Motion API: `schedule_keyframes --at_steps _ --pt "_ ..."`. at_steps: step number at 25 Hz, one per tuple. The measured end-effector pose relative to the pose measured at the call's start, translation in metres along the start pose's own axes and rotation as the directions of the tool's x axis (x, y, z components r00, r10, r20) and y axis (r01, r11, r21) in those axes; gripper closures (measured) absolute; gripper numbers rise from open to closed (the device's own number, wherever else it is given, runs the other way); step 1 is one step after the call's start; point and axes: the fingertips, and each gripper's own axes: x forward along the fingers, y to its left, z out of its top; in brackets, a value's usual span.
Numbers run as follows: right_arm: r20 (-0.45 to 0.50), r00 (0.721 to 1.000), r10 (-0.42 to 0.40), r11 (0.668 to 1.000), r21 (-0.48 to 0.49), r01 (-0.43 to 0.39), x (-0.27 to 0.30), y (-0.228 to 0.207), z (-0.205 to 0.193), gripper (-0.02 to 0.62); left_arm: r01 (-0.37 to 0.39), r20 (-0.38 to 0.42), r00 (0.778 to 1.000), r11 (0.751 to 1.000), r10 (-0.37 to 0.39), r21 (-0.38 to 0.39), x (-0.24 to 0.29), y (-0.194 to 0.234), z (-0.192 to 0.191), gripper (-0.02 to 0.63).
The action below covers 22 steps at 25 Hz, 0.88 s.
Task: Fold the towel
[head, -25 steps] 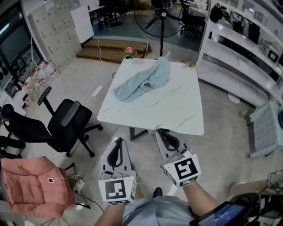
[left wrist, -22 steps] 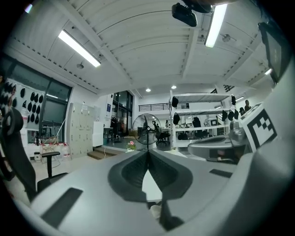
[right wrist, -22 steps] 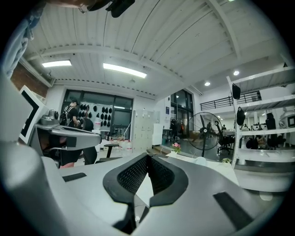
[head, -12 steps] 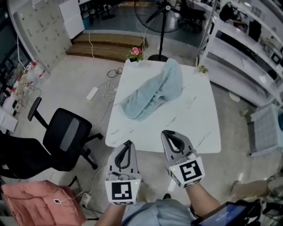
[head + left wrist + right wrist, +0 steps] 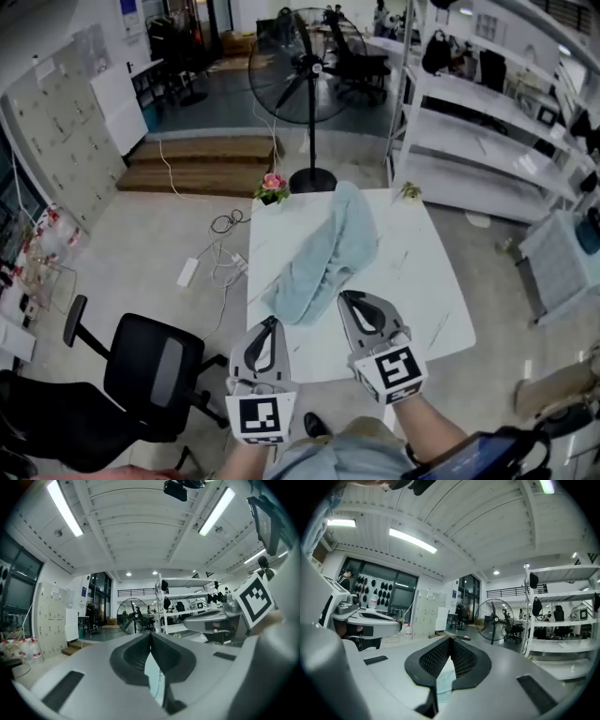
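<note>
The towel (image 5: 328, 253) lies in a long crumpled heap on the white desk (image 5: 422, 281). It runs from the middle of the far edge down toward the near left corner.

Both grippers are held side by side over the near edge of the desk, pointing at the heap. The left gripper (image 5: 271, 323) has its fingers pressed together at the tips and holds nothing. The towel's near end lies just ahead of it. The right gripper (image 5: 347, 298) also has its fingers together and empty, right by the towel's near right edge. Whether it touches the cloth cannot be told. In both gripper views, pale blue cloth shows through the slot below the joined tips.

A pot of pink flowers (image 5: 273, 186) stands on the far left corner of the desk, close to the towel's far end. A small green plant (image 5: 410, 191) sits on the far right corner.

Behind the desk stands a large floor fan (image 5: 302, 67). White shelves (image 5: 487, 122) line the right side. To the left, on the floor, are a black office chair (image 5: 155, 370), a power strip (image 5: 187, 273) with loose cables (image 5: 225, 223), and a wooden step (image 5: 202, 167) farther back.
</note>
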Motion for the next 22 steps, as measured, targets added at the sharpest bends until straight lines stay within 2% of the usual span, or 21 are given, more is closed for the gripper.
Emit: schedule_keyframes --at_steps 5,15,19,22 --pt "-0.005 0.998 -0.055 0.998 0.002 0.055 0.002 -0.01 -0.002 0.58 0.053 -0.009 0.999 0.999 -0.053 0.014 0.012 0.002 -0.005 0.597" --pt "-0.062 0.993 -0.099 0.994 0.039 0.102 0.013 -0.031 -0.029 0.58 0.146 -0.113 0.983 0.989 -0.143 0.019 0.047 -0.005 -0.051 0.597" --pt "-0.089 0.992 -0.086 0.994 0.063 0.092 0.028 -0.037 -0.052 0.58 0.178 -0.156 0.972 0.984 -0.173 0.02 0.066 -0.004 -0.079 0.595" --pt "-0.124 0.99 -0.068 0.992 0.097 0.08 0.038 -0.038 -0.076 0.58 0.232 -0.217 0.951 0.972 -0.22 0.034 0.075 -0.008 -0.111 0.592"
